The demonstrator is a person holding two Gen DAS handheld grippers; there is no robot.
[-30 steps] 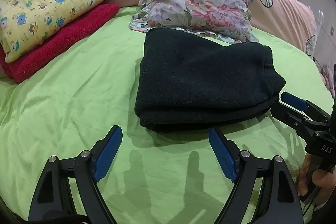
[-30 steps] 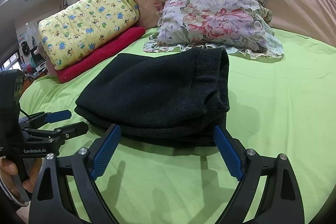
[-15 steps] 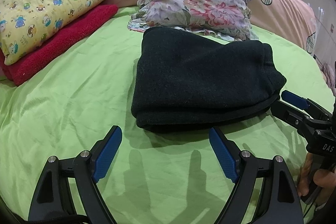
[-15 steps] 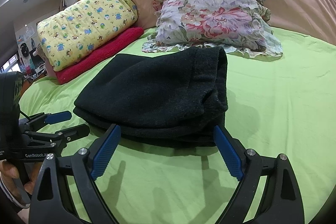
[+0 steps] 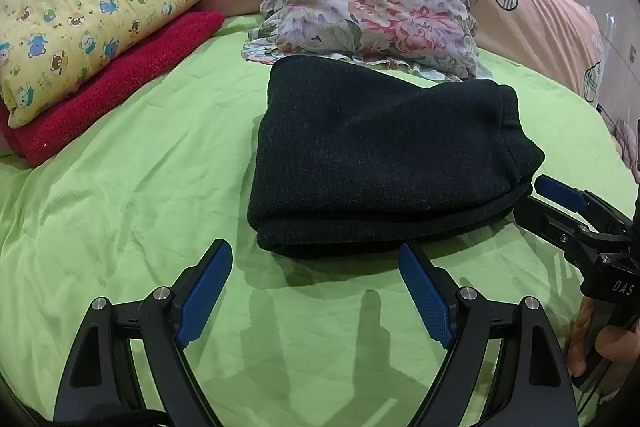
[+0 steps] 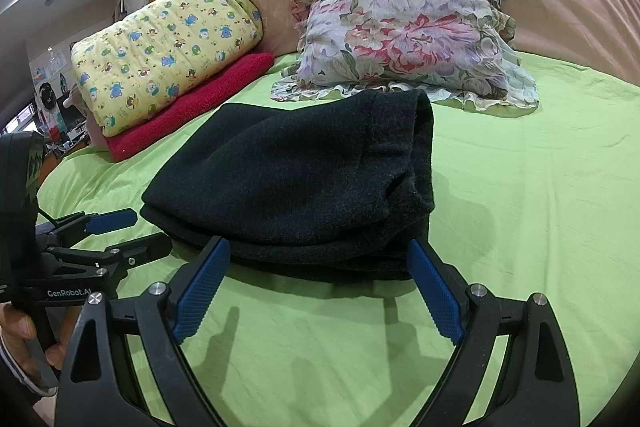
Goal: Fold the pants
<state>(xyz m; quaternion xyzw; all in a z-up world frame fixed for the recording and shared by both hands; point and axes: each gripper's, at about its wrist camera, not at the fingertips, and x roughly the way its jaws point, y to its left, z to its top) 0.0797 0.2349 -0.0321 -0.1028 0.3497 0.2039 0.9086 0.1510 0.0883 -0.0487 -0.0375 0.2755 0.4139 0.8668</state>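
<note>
Black pants (image 5: 380, 155) (image 6: 296, 179) lie folded into a thick rectangle on the green bed sheet (image 5: 120, 195). My left gripper (image 5: 316, 259) stands open just short of the bundle's near edge, nothing between its blue pads. My right gripper (image 6: 316, 259) is open too, its fingertips at the near edge of the bundle without pinching it. In the left wrist view the right gripper (image 5: 536, 199) shows at the pants' right corner. In the right wrist view the left gripper (image 6: 148, 227) shows at their left corner.
A floral pillow (image 5: 372, 15) lies just behind the pants. A yellow printed quilt (image 5: 92, 15) rests on a folded red blanket (image 5: 116, 87) at the back left. A pink bedcover (image 5: 532, 7) rises along the headboard. A hand (image 5: 612, 347) grips the right tool.
</note>
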